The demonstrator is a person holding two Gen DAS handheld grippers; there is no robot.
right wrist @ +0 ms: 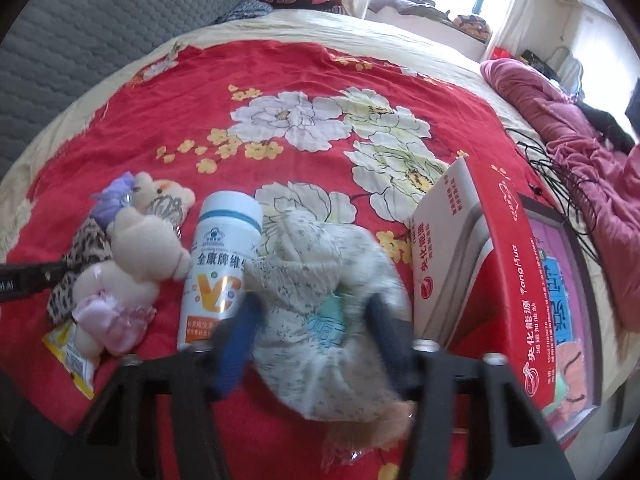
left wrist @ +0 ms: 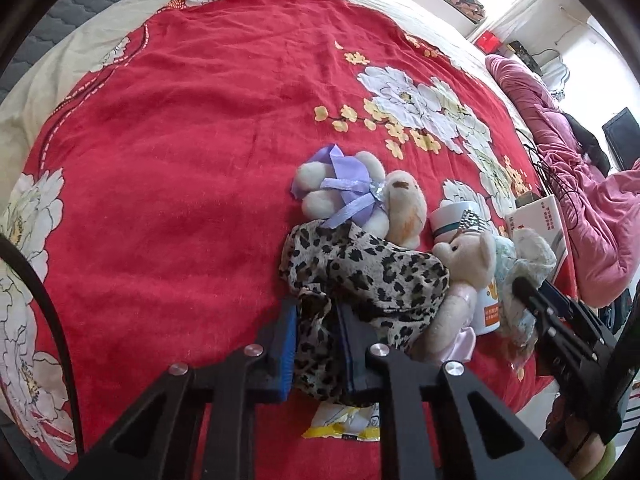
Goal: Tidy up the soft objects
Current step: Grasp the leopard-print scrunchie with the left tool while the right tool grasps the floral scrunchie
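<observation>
On the red flowered bedspread [left wrist: 180, 160] lie soft toys. My left gripper [left wrist: 316, 316] is shut on a leopard-print cloth [left wrist: 360, 268], pinched between its fingers. Beyond it lies a cream bear with a purple ribbon [left wrist: 352, 196], and to the right a pale bear in a pink dress [left wrist: 460, 280]. My right gripper [right wrist: 316, 320] has its fingers around a white speckled soft bundle [right wrist: 320, 300]; the view is blurred. The pink-dress bear [right wrist: 132, 264] and leopard cloth [right wrist: 84, 248] show at the left of the right wrist view.
A white vitamin bottle [right wrist: 220, 260] lies between the bears and the bundle. A red and white box [right wrist: 480, 264] stands at right. A yellow packet [left wrist: 344, 424] lies at the bed's near edge. Pink bedding [left wrist: 580, 184] and black cables [right wrist: 560, 184] are far right.
</observation>
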